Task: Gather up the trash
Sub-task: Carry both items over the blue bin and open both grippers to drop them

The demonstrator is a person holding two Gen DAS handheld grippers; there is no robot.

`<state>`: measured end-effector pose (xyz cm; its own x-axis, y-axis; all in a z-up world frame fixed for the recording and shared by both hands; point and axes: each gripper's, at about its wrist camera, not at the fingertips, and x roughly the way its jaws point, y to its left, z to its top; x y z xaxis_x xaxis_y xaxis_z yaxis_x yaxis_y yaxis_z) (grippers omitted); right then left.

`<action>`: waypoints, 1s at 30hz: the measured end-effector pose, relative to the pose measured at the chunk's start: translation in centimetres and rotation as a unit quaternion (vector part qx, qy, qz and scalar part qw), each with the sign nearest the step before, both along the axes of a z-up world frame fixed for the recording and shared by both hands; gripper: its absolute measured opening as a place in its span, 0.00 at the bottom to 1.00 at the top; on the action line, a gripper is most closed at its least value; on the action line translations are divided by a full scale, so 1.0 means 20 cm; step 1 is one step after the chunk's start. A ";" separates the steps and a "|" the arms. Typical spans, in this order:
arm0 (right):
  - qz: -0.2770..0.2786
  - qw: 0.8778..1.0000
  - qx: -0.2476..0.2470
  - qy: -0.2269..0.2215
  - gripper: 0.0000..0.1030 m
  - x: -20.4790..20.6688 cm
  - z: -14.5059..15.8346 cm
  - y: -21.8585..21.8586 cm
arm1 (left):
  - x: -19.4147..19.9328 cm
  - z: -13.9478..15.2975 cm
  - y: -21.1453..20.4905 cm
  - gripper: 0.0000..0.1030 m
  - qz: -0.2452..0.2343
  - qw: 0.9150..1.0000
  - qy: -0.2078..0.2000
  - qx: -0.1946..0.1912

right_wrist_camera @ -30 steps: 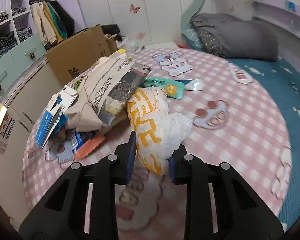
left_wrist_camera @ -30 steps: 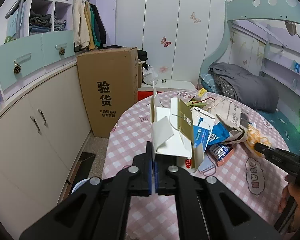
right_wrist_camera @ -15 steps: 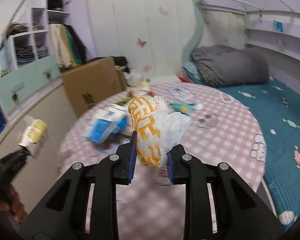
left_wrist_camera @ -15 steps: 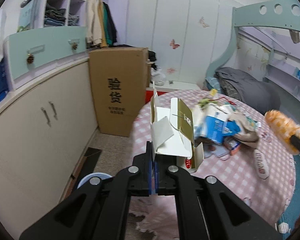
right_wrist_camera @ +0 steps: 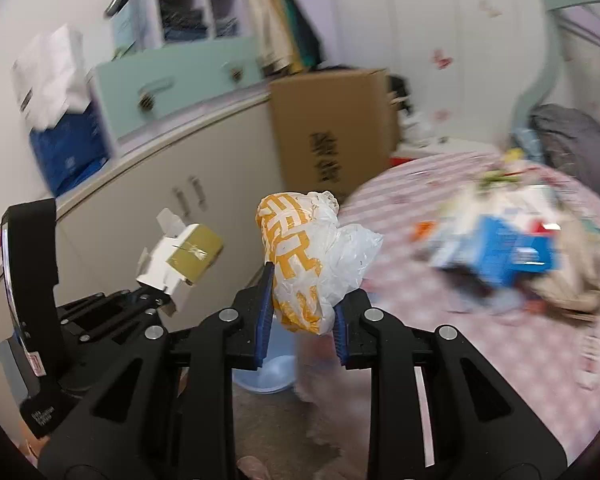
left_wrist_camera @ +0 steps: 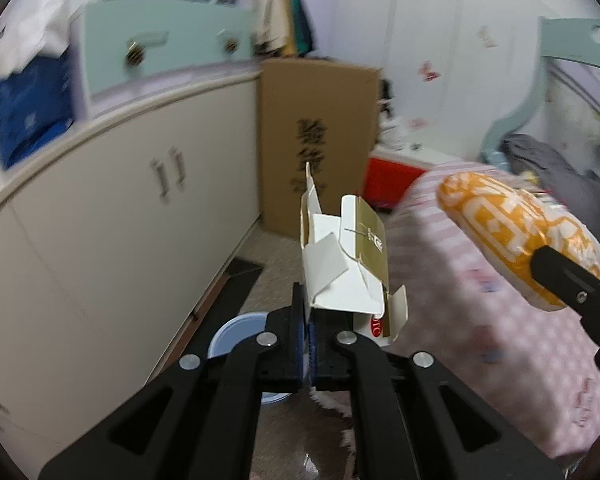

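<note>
Above the floor beside the pink checked bed (right_wrist_camera: 480,344), left gripper (left_wrist_camera: 311,340) pinched tight on a flattened white-and-gold carton (left_wrist_camera: 348,268), right gripper (right_wrist_camera: 300,320) clamped around a crumpled orange-and-white plastic bag (right_wrist_camera: 304,256), pale blue bin (right_wrist_camera: 276,372) below both, remaining trash pile (right_wrist_camera: 500,248) on the bed.

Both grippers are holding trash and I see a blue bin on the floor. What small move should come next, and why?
Probably carry both loads on over the blue bin before letting go. The left gripper is pinching the flattened carton and the right gripper is clamped on the orange-and-white plastic bag. The bin sits on the floor just beyond both sets of fingertips, mostly hidden behind them.
</note>
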<state>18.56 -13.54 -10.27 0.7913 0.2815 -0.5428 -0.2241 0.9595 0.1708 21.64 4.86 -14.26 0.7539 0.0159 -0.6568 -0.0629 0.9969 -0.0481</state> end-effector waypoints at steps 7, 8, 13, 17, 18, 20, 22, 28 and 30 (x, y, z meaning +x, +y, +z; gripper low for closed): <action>0.057 0.997 -0.026 0.040 0.24 0.31 -0.29 0.39 | 0.25 -0.27 0.34 0.02 0.063 0.994 0.086 -0.021; 0.060 0.997 -0.033 0.046 0.24 0.35 -0.33 0.42 | 0.28 -0.30 0.37 0.02 0.067 0.993 0.096 -0.024; 0.056 0.995 -0.038 0.068 0.24 0.51 -0.51 0.51 | 0.49 -0.46 0.49 0.07 0.070 0.985 0.142 -0.067; 0.051 0.994 -0.044 0.091 0.24 0.59 -0.61 0.50 | 0.59 -0.59 0.54 0.67 0.093 0.979 0.164 -0.081; 0.052 0.993 -0.045 0.095 0.24 0.59 -0.63 0.50 | 0.58 -0.60 0.53 0.67 0.100 0.979 0.163 -0.074; 0.057 0.992 -0.047 0.101 0.24 0.60 -0.65 0.52 | 0.57 -0.63 0.53 0.67 0.101 0.977 0.168 -0.081; 0.062 0.991 -0.041 0.109 0.24 0.59 -0.68 0.52 | 0.55 -0.65 0.53 0.67 0.106 0.976 0.171 -0.086; 0.067 0.990 -0.032 0.122 0.25 0.58 -0.71 0.54 | 0.47 -0.63 0.56 0.68 0.123 0.977 0.160 -0.069; 0.070 0.990 -0.029 0.123 0.25 0.57 -0.71 0.55 | 0.44 -0.61 0.57 0.68 0.127 0.978 0.154 -0.066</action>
